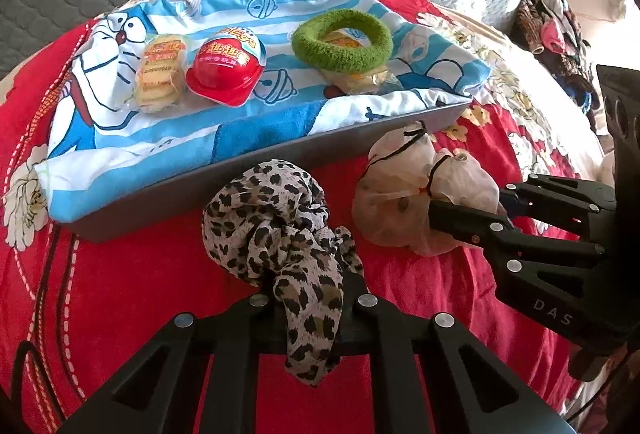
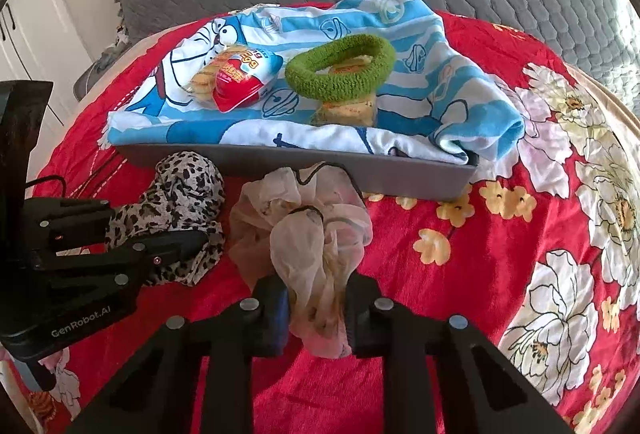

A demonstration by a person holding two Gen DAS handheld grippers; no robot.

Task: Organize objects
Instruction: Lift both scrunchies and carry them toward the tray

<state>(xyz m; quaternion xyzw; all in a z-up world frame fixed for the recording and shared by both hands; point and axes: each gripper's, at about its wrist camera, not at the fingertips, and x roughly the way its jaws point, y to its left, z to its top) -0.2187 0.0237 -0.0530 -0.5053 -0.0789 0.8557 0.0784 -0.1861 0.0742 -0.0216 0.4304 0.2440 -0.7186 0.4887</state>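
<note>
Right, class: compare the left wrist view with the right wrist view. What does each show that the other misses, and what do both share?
Only the left wrist view: a heap of dark mixed clothing at far right.

Only the right wrist view: white cupboard doors at far left.

Both: the grey tray lined with a blue cartoon towel, the fuzzy green ring, the left claw shut on the leopard-print scrunchie, and the right claw shut on the cream sheer scrunchie.

- We cannot see inside the grey tray [image 1: 256,166]; the cartoon towel [image 1: 248,14] covers it.
- The green ring [image 2: 340,68] hides part of a snack packet [image 2: 346,110].
- The leopard scrunchie [image 1: 280,218] disappears between the left gripper's [image 1: 312,298] fingers.
- The clothes pile [image 1: 556,30] is too blurred to identify.
</note>
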